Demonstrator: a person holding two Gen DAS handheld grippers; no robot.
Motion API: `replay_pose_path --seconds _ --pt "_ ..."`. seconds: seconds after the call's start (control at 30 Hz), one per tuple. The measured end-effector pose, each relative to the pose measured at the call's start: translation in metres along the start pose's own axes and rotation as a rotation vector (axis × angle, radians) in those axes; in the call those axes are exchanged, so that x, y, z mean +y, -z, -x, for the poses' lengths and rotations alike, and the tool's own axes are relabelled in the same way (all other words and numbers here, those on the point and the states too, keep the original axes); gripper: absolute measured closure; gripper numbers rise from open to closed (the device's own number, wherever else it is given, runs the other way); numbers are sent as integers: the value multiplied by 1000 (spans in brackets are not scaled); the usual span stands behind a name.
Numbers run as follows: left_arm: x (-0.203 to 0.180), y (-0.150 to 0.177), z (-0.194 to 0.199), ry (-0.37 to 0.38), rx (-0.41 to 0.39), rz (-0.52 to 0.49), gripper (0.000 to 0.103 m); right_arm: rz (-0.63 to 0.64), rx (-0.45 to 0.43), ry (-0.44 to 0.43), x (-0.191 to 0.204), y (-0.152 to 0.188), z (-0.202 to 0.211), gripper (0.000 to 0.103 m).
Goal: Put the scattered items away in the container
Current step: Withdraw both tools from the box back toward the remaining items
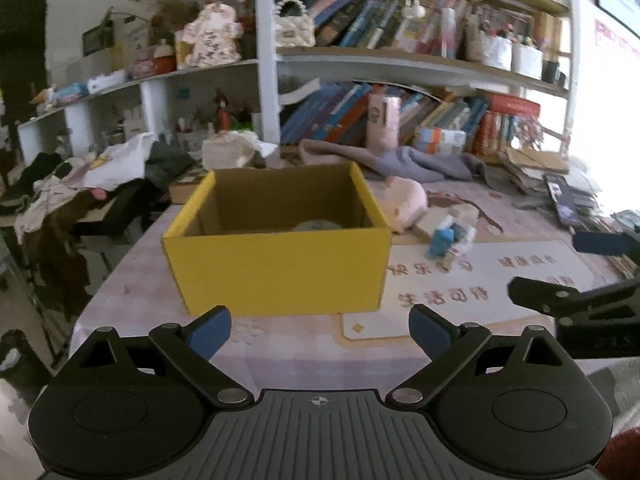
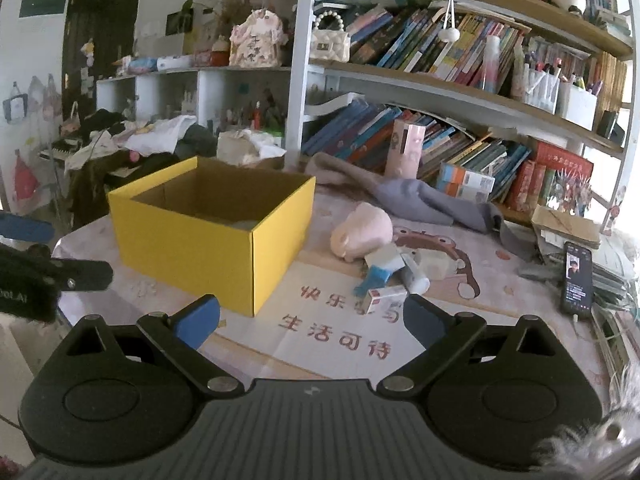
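Note:
A yellow cardboard box (image 1: 276,268) (image 2: 192,240) stands open on the table, with a pale grey item (image 1: 316,225) just visible inside. My left gripper (image 1: 320,330) hangs open in front of its near wall, nothing between the fingers. To the box's right lie a pink plush toy (image 2: 362,230) (image 1: 404,202), a blue-and-white packet (image 2: 378,274) (image 1: 440,242), a small white carton (image 2: 386,298) and a beige box (image 2: 434,264). My right gripper (image 2: 312,324) is open and empty, just short of the small carton. Each gripper shows at the edge of the other's view.
A grey cloth (image 2: 424,196) lies behind the items, against shelves packed with books (image 2: 440,52). A phone (image 2: 578,278) leans on stacked papers at the right. Clothes (image 1: 80,176) pile up on a surface to the left. The table's left edge (image 1: 104,280) drops off beside the box.

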State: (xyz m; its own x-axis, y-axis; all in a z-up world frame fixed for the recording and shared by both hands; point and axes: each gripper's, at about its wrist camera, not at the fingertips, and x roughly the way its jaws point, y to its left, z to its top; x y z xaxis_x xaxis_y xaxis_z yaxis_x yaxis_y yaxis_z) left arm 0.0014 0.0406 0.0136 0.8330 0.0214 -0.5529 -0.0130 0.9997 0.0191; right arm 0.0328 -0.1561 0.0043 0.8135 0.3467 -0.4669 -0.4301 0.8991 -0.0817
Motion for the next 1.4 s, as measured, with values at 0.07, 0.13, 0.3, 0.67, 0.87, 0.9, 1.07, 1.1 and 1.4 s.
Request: replay_pose_path --seconds 0.07,0.13,0.3,0.67,0.87,0.9,1.07,1.1,1.4 --pt "-5 3 0 21 7 -15 6 -8 7 8 -1 2 2 3" --pt "-10 5 0 39 13 -28 6 -18 18 21 -2 5 4 3" --pt "-19 11 1 82 27 -49 6 -44 58 60 -6 13 8 3" --pt "-40 20 -6 204 66 -74 6 -65 126 142 -12 30 27 3" --pt "-54 17 -9 242 55 -113 6 -74 144 157 -22 33 24 3" --pt "-57 16 -11 247 58 -114 6 -70 146 156 -23 34 23 3" --pt "-75 13 -22 272 89 -149 6 -88 155 167 -35 36 18 3" --pt "-78 12 -23 277 88 -161 6 -99 158 171 -40 36 15 3" --pt "-104 -3 -41 284 56 -247 6 -131 136 171 -73 23 -9 3"
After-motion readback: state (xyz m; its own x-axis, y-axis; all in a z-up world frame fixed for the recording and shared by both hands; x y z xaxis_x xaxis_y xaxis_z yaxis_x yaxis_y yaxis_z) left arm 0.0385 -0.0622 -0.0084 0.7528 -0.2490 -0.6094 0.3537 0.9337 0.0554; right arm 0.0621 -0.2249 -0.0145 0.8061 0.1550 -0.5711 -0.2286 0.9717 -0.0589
